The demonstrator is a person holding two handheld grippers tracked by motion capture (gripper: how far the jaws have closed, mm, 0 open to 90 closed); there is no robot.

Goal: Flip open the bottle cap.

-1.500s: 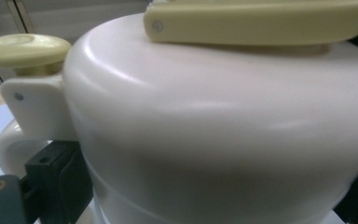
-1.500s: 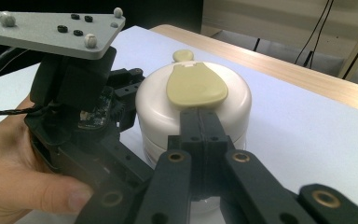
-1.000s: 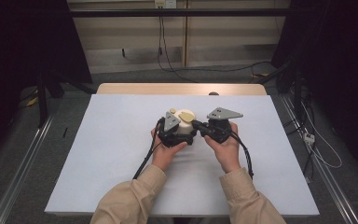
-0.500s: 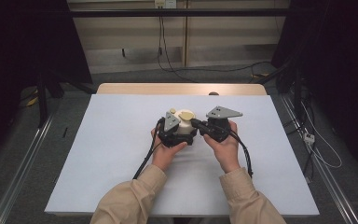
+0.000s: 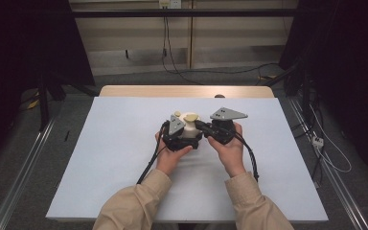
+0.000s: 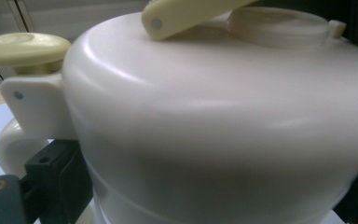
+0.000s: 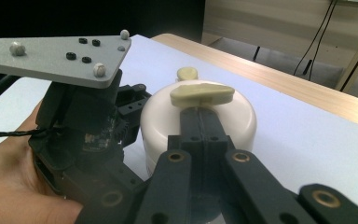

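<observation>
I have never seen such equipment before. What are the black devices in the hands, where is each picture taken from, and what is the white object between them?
There is no robot here. A person sits at a table covered in pale blue and holds a hand-operated gripper in each hand: the left gripper and the right gripper. Each has two black jaws, a cable and a grey three-cornered plate on top.

The high view comes from a fixed camera above the person. The other two come from small cameras riding on the grippers, looking along their jaws.

Between the grippers stands a white container with a pale yellow lever on its top and a pale yellow knob at its side. The left gripper seems to steady the body, though its jaws are hard to judge. The right gripper's jaws are together, their tips just under the lever.
</observation>
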